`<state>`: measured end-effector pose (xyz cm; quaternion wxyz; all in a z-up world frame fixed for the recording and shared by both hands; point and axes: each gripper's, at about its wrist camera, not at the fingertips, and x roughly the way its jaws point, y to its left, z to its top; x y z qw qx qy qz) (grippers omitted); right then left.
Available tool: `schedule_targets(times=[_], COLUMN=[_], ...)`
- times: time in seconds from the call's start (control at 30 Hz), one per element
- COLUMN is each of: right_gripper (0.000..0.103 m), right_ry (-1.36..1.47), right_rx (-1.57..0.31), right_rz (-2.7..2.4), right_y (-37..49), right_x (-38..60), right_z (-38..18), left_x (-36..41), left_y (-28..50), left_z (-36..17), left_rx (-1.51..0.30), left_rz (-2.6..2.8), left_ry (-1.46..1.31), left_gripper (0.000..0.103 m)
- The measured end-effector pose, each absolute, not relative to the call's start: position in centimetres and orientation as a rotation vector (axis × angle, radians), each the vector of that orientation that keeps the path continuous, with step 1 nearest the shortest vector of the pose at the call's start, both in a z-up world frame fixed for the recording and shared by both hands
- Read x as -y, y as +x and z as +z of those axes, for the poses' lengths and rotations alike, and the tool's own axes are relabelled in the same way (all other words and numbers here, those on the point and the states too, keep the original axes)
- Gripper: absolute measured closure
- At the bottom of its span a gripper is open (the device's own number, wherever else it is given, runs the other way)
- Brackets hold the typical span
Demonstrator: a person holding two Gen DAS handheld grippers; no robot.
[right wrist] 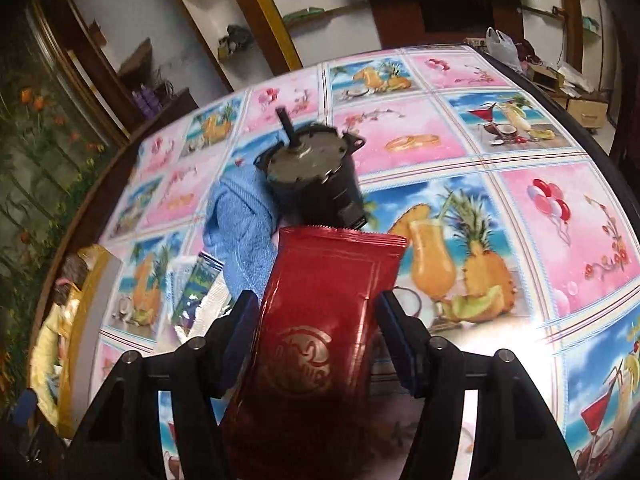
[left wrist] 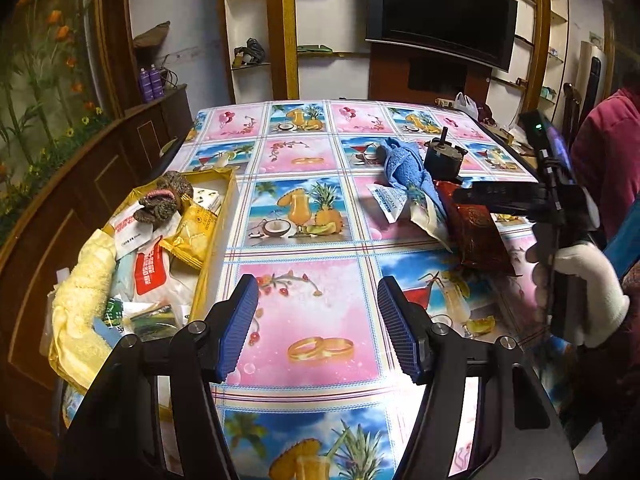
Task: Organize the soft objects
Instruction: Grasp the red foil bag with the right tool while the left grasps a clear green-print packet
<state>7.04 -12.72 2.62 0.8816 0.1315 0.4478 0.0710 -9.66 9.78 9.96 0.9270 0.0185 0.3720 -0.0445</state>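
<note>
Item: glossy red foil pouch (right wrist: 320, 320), lying on the fruit-print tablecloth (right wrist: 500, 152) against a blue terry towel (right wrist: 240, 224) and a black motor-like part (right wrist: 316, 172). Our right gripper (right wrist: 316, 332) straddles it, jaws apart, whether touching we cannot tell. Our left gripper (left wrist: 318, 324) hangs spread and empty beside the yellow cardboard box (left wrist: 216, 236) of packets. Risk, as we judge it: slick foil may slip on closing; lifting may drag the towel.
</note>
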Motion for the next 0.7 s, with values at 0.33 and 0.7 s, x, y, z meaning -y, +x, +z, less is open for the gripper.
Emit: schedule_targets(times=[0.33,0.7], right_gripper=[0.035,0.055], right_ry=[0.209,0.305], right_rx=[-0.961,-0.923], right_rz=[0.116,0.136], right_y=[7.0,1.8], right_x=[12.2,16.5], right_z=[1.4,1.6], left_x=[-8.7,-2.4], left_y=[-8.0,-2.5], left_z=[9.4,8.2], left_rx=[-0.828,-0.873], left_rz=[-0.208,-0.285], left_ry=[-0.053,0.073], left_gripper=[0.041,0.041])
